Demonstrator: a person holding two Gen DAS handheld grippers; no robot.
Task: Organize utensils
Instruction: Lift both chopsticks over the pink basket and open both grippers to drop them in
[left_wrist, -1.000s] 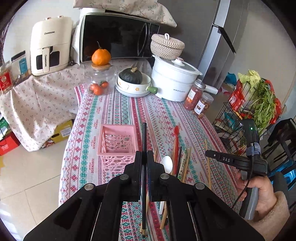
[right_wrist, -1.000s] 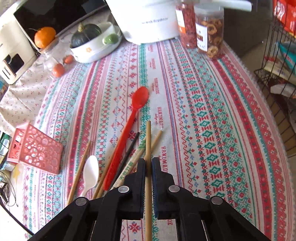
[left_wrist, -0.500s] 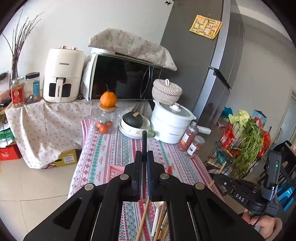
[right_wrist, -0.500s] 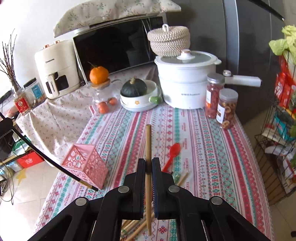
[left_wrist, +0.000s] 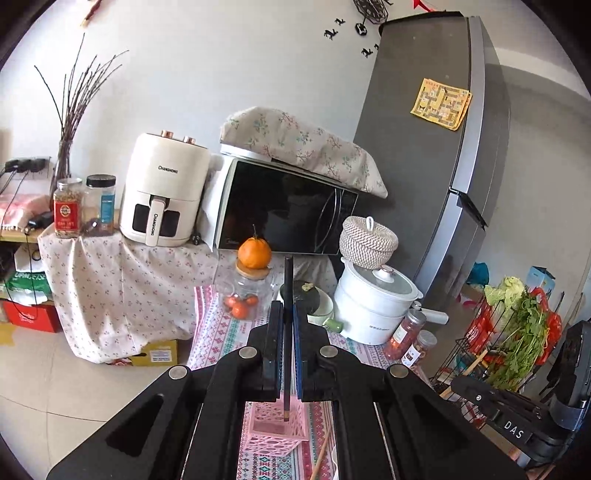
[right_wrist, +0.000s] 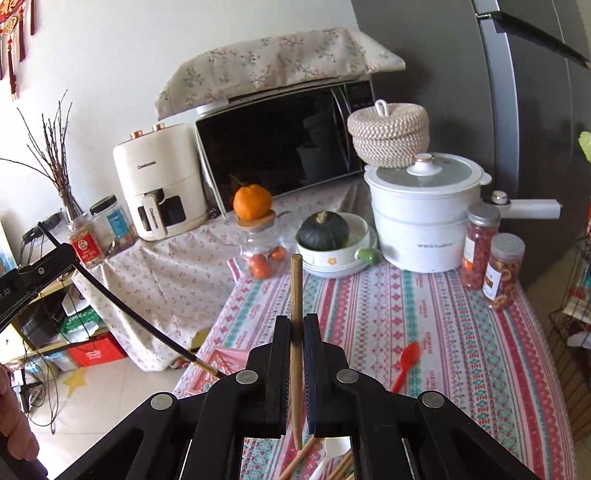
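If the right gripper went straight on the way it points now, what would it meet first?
Probably the white bowl holding the dark green squash: the wooden chopstick held in the right gripper aims at its rim, though depth is unclear.

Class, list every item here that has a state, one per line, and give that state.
Left tongs: shut on black chopstick.
Right tongs: shut on wooden chopstick.
Pink basket: upright.
White pot: lid on.
Microwave: door closed.
Red spoon: lying on table.
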